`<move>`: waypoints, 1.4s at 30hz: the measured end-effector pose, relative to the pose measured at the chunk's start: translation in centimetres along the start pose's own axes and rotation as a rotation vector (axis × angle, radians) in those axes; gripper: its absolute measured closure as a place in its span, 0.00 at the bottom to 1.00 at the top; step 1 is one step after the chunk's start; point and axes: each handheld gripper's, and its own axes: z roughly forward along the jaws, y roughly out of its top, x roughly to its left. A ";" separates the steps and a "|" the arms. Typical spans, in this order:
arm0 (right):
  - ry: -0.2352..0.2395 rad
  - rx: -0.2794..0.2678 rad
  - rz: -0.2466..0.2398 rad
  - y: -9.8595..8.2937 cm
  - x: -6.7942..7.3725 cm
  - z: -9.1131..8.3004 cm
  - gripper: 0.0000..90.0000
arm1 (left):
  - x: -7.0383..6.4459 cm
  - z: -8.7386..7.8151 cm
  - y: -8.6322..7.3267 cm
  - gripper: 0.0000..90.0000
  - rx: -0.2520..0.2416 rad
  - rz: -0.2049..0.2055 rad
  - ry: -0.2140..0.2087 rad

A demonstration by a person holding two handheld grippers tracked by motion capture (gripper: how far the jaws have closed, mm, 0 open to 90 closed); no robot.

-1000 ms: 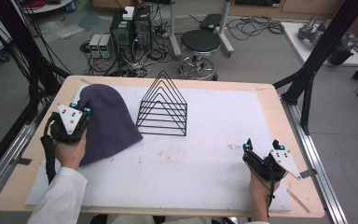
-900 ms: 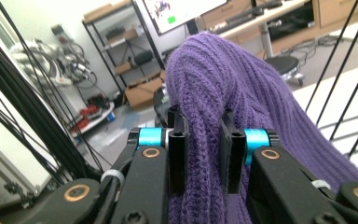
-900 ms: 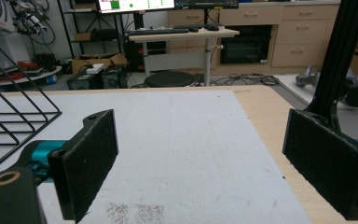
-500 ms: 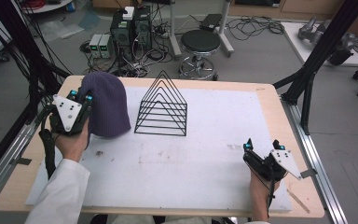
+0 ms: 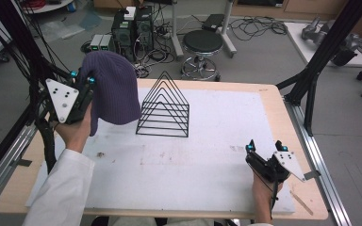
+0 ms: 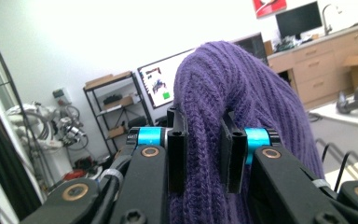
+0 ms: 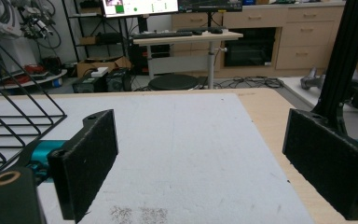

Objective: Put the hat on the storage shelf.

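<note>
Left gripper [image 5: 82, 77] is clamped on a fold of the purple knit beanie [image 5: 115, 89], holding it clear of the tabletop [image 5: 273, 101] at the left, just beside the black wire rack [image 5: 164, 107]. In the left gripper view the jaws pinch only a narrow ridge of knit [image 6: 200, 140], with the rest of the beanie [image 6: 256, 84] bulging above and hanging free.

Your right gripper [image 5: 264, 151] rests near the front right of the white mat [image 5: 202, 155], jaws spread wide and holding nothing; the right gripper view shows bare mat [image 7: 182, 140] between its pads [image 7: 91, 154].

Risks, biggest first:
- Beanie droops low on the rack side. Swing it across and the hanging hem may catch a wire peak, dragging or tipping the light rack.
- Grip is on a thin fold of stretchy knit. A quick move could let it slide out, dropping the beanie short.
- Loose fabric hides your left gripper's forward sight, so judge placement from the high view.
</note>
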 end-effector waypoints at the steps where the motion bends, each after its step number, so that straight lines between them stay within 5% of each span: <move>1: 0.001 -0.003 -0.002 0.0 0.0 0.0 0.11 | 0.0 0.1 0.3 0.85 -0.005 -0.002 -0.005; 11: 0.037 -0.064 0.025 1.5 0.5 -0.3 0.11 | -1.1 0.9 3.4 0.85 -0.064 -0.027 -0.064; 17: 0.220 -0.049 0.054 3.8 2.8 0.3 0.11 | -1.8 1.2 4.2 0.85 -0.069 -0.035 -0.093; 26: 0.533 -0.035 -0.026 7.9 9.8 2.8 0.11 | -2.0 0.6 6.0 0.85 -0.098 -0.051 -0.121; 32: 0.656 -0.022 -0.038 9.2 13.2 3.6 0.11 | -2.5 0.0 7.2 0.85 -0.127 -0.085 -0.156; 42: 0.758 -0.029 -0.046 9.5 16.8 4.5 0.11 | -4.3 0.1 7.6 0.85 -0.131 -0.147 -0.236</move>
